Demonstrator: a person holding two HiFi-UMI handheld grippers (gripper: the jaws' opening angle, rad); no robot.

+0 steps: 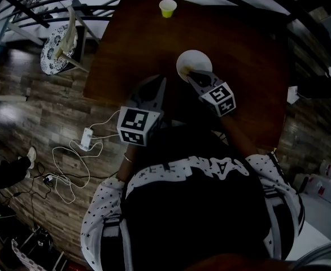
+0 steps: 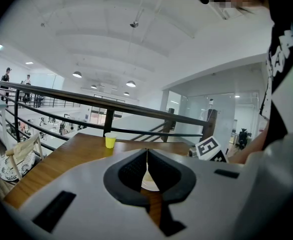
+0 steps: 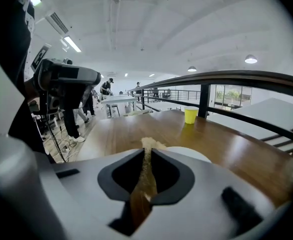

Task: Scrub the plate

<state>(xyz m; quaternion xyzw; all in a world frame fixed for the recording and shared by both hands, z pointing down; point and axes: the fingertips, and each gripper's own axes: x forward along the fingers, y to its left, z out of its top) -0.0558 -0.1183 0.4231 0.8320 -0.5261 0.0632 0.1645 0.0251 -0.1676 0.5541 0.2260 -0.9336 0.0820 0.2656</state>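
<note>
Head view: A white plate (image 1: 189, 58) is seen at the centre of a dark wooden table (image 1: 244, 44), just above the middle of the frame, with a yellow cup (image 1: 167, 8) set well apart from it at the table's top edge. The right gripper (image 1: 192, 76) is held over the plate's lower rim, and a tan scrubbing pad (image 1: 197, 73) is seen at its tip against the plate. The left gripper (image 1: 161, 84) is held just left of the plate, apart from it, above the table's near edge. A chair (image 1: 61, 49) with a patterned cushion is seen at upper left, and white cables (image 1: 69, 162) are strewn on the plank floor at lower left.

Left gripper view: The jaws are shown pressed together, with nothing gripped between them. A sliver of the plate is glimpsed behind them at lower centre. The cup is seen left of centre on the table, a black railing (image 2: 136, 109) runs behind it, and the right gripper's marker cube (image 2: 210, 149) is seen at right of centre.

Right gripper view: The jaws are closed on the tan scrubbing pad, which is clamped upright between them and juts past their tips. The plate is seen directly beyond the jaws at centre, with the pad's end at its near edge; whether they are touching cannot be told from here. The cup is placed farther back, right of centre.
</note>
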